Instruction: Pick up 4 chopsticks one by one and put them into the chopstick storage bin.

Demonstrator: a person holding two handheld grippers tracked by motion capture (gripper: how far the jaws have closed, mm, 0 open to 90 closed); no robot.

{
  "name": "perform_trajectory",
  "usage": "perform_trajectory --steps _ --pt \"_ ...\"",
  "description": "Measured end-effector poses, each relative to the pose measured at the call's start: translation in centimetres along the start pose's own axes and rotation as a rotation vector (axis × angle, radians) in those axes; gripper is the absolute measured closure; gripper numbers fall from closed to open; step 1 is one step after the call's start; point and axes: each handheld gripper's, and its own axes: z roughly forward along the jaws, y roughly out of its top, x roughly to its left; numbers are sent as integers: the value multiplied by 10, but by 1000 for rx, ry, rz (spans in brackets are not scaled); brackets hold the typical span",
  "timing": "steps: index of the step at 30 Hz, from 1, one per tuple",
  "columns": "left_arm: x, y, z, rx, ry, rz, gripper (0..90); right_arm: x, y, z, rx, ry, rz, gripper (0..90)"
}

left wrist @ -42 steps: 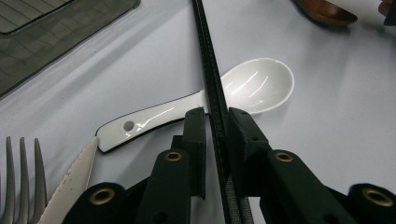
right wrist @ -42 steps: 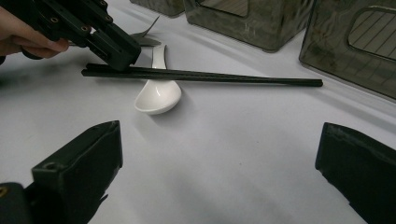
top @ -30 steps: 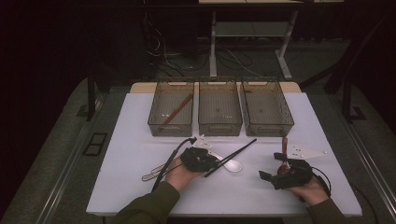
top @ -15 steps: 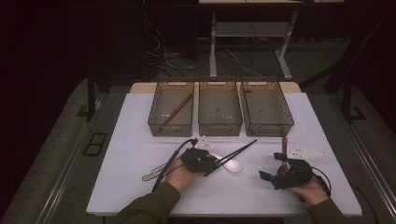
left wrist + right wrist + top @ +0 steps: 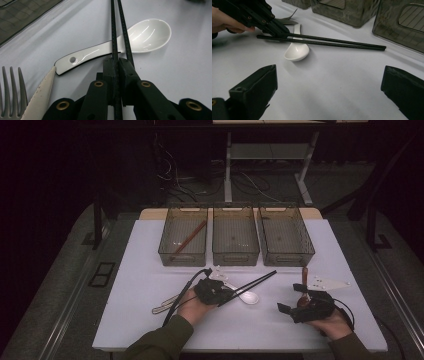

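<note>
Three smoke-tinted bins (image 5: 235,237) stand in a row at upper centre of the high view on the white table (image 5: 150,270); no legible writing shows on anything. At lower centre the left gripper (image 5: 117,62) has just been closing its jaws and now clamps the black chopsticks (image 5: 119,27), which lie over the white spoon (image 5: 140,35). At lower right the right gripper (image 5: 329,87) holds its jaws wide apart over bare table, gripping nothing.

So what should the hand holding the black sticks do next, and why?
Probably lift them. The left gripper is shut on the black chopsticks, which cross over the white spoon, so raising them first should avoid nudging it.
</note>
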Motion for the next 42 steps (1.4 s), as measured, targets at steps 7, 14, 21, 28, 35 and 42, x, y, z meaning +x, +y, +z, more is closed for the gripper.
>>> perform_trajectory --steps 7,14,21,28,35,42 --pt "2 0 -3 -18 4 -21 833 0 0 0 -1 0 0 5" --pt "3 1 -8 -46 0 -29 833 0 0 0 -1 1 0 5" --pt "5 1 -15 -67 -3 -15 836 0 0 0 -1 1 0 5" --pt "6 1 -23 -92 -22 -7 837 0 0 0 -1 1 0 6" --pt "6 1 -31 -114 -35 4 838 0 0 -1 -1 1 0 5" --pt "7 1 -40 -146 -59 9 838 0 0 -1 -3 0 0 5"
